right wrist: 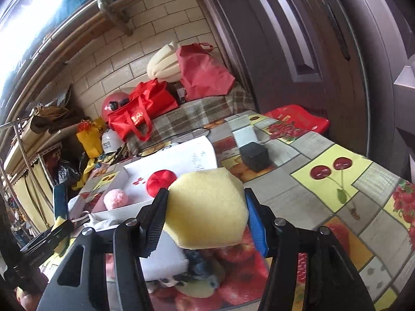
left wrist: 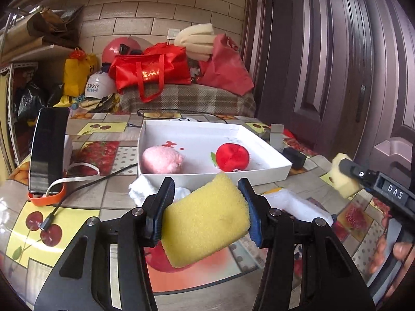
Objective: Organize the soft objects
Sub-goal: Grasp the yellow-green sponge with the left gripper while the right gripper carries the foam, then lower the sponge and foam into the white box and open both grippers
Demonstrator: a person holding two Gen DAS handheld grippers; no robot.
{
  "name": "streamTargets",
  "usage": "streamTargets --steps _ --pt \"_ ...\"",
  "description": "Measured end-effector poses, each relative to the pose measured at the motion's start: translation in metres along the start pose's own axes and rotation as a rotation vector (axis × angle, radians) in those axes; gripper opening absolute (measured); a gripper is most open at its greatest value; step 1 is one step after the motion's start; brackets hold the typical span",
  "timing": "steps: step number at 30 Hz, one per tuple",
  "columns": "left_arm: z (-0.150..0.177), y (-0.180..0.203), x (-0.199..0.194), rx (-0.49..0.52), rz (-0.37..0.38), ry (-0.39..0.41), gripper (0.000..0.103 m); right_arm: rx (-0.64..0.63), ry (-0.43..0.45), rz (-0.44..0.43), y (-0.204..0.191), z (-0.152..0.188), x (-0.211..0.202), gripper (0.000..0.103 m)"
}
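Both grippers, left (left wrist: pixel 206 202) and right (right wrist: pixel 205 213), each squeeze a yellow sponge above the table (right wrist: pixel 324 145), while the white box (left wrist: pixel 254 175) already holds a pink plush (left wrist: pixel 162 159) and red plush (left wrist: pixel 232 158), leaving white cloths (left wrist: pixel 140 190) outside.

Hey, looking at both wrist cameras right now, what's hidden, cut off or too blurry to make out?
- Left wrist view: the white cloth on the table is mostly hidden behind the left gripper and its yellow sponge.
- Left wrist view: the hand by the right edge is blurred and cut off.
- Right wrist view: the white box is partly hidden by the pale sponge; the handwriting inside is too small.
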State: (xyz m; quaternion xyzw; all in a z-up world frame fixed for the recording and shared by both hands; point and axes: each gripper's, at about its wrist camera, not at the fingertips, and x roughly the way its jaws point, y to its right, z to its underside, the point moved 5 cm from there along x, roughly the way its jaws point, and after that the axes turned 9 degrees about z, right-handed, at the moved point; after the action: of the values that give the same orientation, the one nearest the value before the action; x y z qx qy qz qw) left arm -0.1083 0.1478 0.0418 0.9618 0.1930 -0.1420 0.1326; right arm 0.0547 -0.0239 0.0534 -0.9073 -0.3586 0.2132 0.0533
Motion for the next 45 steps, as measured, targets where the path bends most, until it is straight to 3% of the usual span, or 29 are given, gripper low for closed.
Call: streamTargets --steps 6,9,16,21,25,37,45 --pt "-0.003 0.015 0.013 0.011 0.000 0.021 0.050 -0.047 -0.010 -0.050 -0.042 0.008 0.014 0.057" --pt "-0.009 0.007 0.014 0.033 -0.047 0.062 0.050 -0.045 0.017 -0.005 -0.028 0.001 0.019 0.057" --pt "-0.025 -0.034 0.030 0.047 -0.190 0.103 0.051 -0.084 0.062 0.195 0.033 -0.022 0.044 0.058" --pt "-0.028 -0.043 0.042 0.039 -0.222 0.099 0.051 -0.076 0.041 0.237 0.058 -0.035 0.066 0.058" --pt "-0.030 -0.027 0.054 0.108 -0.202 0.101 0.051 -0.138 0.044 0.214 0.040 -0.035 0.078 0.058" --pt "-0.047 -0.025 0.106 0.091 -0.162 0.056 0.051 -0.287 0.026 0.023 -0.023 -0.043 0.135 0.058" --pt "-0.053 -0.025 0.136 0.066 -0.173 0.001 0.051 -0.313 -0.030 -0.010 -0.044 -0.043 0.166 0.058"
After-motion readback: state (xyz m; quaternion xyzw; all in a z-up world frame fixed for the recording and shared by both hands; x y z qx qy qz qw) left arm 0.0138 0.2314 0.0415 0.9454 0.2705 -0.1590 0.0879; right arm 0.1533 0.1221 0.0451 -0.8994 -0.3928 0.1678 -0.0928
